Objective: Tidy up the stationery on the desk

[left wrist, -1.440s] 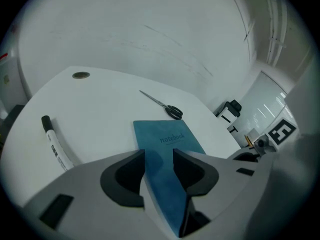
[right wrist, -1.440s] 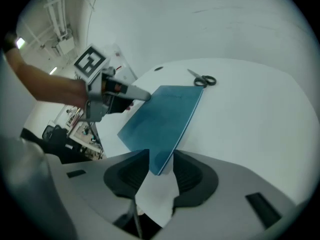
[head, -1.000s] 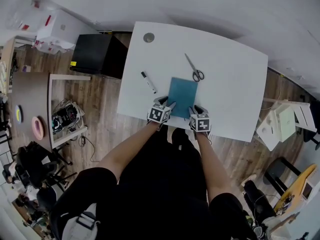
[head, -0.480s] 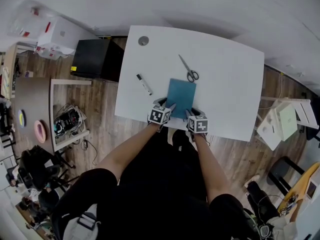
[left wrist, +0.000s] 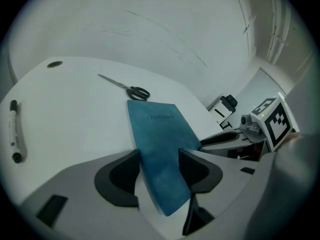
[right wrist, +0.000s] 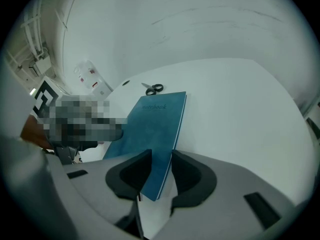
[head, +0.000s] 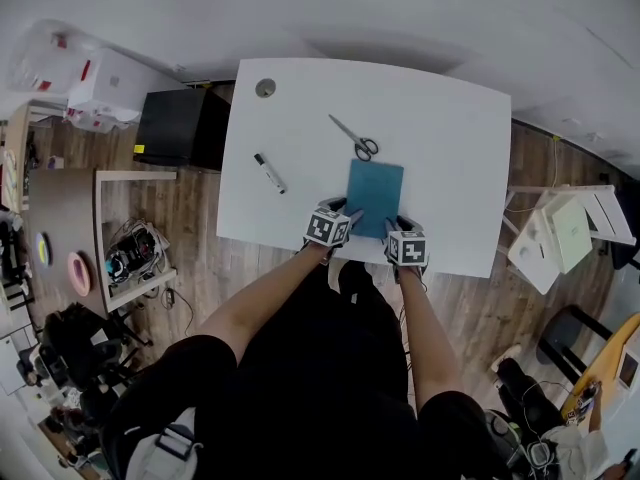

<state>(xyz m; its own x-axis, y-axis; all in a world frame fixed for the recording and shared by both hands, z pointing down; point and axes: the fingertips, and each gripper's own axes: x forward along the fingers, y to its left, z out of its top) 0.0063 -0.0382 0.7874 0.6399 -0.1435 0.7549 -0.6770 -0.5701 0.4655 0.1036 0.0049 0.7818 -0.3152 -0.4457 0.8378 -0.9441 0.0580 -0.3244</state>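
1. The blue notebook (head: pixel 375 196) lies flat on the white desk (head: pixel 450 138), at the lower middle of the head view, close to the desk's near edge.
2. The left gripper (head: pixel 346 213) is at the notebook's lower left corner. Its jaws have just been opening and stand wide, straddling that corner without pinching it.
3. The right gripper (head: pixel 392 226) is at the lower right corner. Its jaws are apart with a narrower gap, straddling the notebook's right edge without clamping it.
4. The scissors (head: pixel 352 138) lie just above the notebook's upper left corner.
5. A marker pen (head: pixel 268 173) lies well apart, at the desk's left side.
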